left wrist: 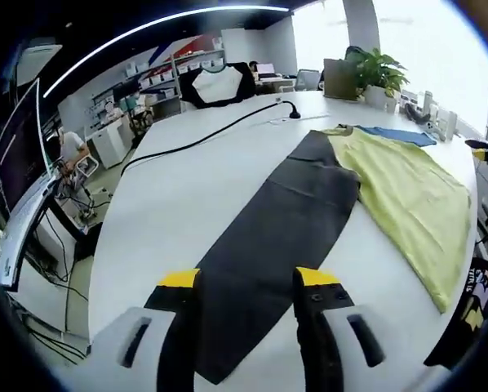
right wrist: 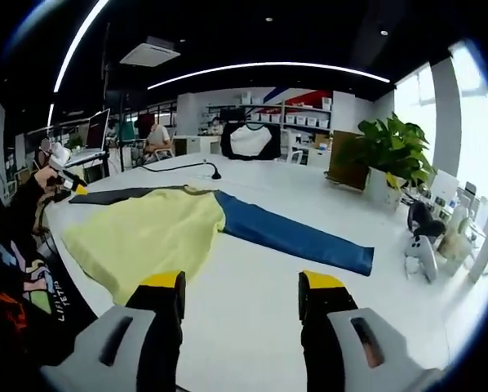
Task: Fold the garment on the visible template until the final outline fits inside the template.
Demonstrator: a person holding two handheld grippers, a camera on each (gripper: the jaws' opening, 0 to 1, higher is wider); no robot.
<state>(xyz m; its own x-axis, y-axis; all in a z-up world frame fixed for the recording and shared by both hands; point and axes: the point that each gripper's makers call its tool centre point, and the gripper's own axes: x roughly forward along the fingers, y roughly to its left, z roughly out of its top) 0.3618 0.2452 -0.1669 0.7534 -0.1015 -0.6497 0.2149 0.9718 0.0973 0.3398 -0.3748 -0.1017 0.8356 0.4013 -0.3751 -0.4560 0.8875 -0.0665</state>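
Observation:
A yellow-green garment (left wrist: 407,196) lies spread flat on the white table (left wrist: 179,204), its left edge overlapping a long dark grey mat (left wrist: 277,229). A blue mat (left wrist: 399,135) pokes out from under the garment's far end. My left gripper (left wrist: 248,282) hovers open over the near end of the dark mat, holding nothing. In the right gripper view the garment (right wrist: 146,233) lies between the dark mat (right wrist: 113,194) and the blue mat (right wrist: 293,233). My right gripper (right wrist: 242,286) is open above bare table, just right of the garment's near corner. The left gripper (right wrist: 64,180) shows at far left.
A black cable (left wrist: 219,126) runs across the far table. A potted plant (right wrist: 383,147) and small desk items (right wrist: 428,245) stand along the right side. A black-and-white chair (right wrist: 250,140) stands behind the table. My patterned sleeve (right wrist: 32,294) hangs at the near edge.

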